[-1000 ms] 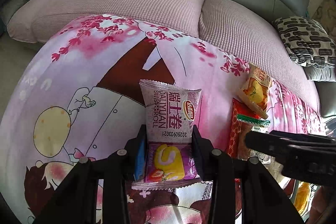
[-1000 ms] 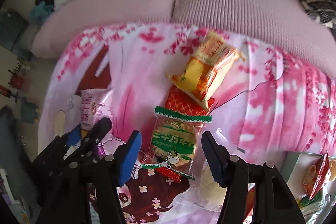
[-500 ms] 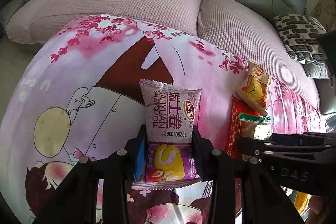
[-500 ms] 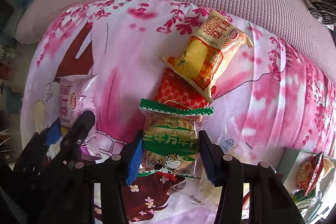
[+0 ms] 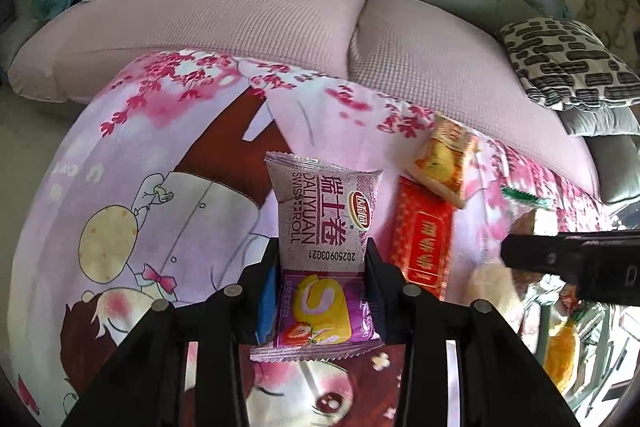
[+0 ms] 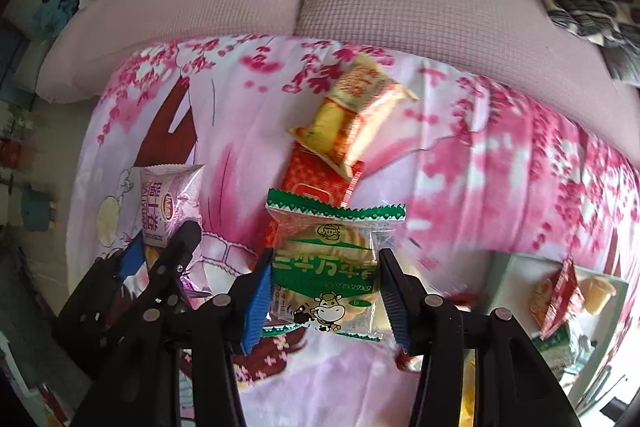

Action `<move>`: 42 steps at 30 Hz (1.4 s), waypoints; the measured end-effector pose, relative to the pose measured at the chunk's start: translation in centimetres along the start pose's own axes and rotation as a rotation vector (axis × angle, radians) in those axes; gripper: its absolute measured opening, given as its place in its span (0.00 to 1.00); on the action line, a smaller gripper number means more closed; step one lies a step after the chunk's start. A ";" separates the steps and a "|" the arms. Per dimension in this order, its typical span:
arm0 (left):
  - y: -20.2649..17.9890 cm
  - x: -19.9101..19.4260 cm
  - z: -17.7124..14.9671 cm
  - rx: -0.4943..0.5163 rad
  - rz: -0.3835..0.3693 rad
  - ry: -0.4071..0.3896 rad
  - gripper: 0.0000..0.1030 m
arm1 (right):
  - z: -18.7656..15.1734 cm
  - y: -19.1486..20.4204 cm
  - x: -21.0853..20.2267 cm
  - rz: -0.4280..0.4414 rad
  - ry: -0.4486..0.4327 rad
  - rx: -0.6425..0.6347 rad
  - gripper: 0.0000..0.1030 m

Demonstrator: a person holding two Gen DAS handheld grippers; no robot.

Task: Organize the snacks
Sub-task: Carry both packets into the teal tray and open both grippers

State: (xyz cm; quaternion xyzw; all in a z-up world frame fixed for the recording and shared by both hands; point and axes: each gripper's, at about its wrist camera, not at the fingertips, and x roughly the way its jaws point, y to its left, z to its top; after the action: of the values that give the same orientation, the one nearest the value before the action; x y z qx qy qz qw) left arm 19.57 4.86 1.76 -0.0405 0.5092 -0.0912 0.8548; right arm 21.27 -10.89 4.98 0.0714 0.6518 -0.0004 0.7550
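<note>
Snacks lie on a pink cartoon-print cloth [image 5: 192,163] spread over the tabletop, which stands before a sofa with pale pink seat covers [image 5: 248,11] and grey-green back cushions. A black-and-white patterned pillow [image 5: 568,67] rests at the sofa's right end, and a white cushion with dark clothes sits at its left end.

The swiss roll packet [image 5: 324,255] is a pale purple pouch with crimped ends, red lettering on its upper half and a picture of a sliced roll and a strawberry below. Its long axis runs away from the camera toward the sofa. The left hand-held gripper [image 5: 322,291] is clamped on its lower half, above the cloth's near left part.

The biscuit packet [image 6: 328,267] is clear with green zigzag-cut ends, green lettering and a small cow drawing; round pale biscuits show through. Its long axis also runs toward the sofa. The right hand-held gripper [image 6: 326,291] is clamped on its sides, near the middle of the cloth's near edge.

Beyond it a red packet [image 6: 316,183] lies flat, its far end under an orange-yellow packet [image 6: 352,119] set on a slant. At the cloth's near right corner a box [image 6: 500,267] holds more snacks.
</note>
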 end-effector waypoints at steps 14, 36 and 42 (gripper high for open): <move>-8.7 -4.8 -2.7 0.165 -0.154 -0.011 0.39 | -8.1 -13.0 -5.0 -0.082 -0.036 0.136 0.51; -23.9 1.3 -3.3 0.419 -0.239 0.170 0.39 | -12.4 -33.6 -3.4 -0.153 -0.038 0.466 0.51; -25.8 2.8 -4.2 0.445 -0.240 0.203 0.39 | -11.9 -35.1 -1.5 -0.152 -0.018 0.474 0.51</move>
State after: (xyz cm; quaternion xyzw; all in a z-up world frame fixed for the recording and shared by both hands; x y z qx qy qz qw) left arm 14.27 -20.92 1.52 0.0975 0.5512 -0.3053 0.7704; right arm 6.00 -44.44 0.97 0.1976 0.6303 -0.2107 0.7207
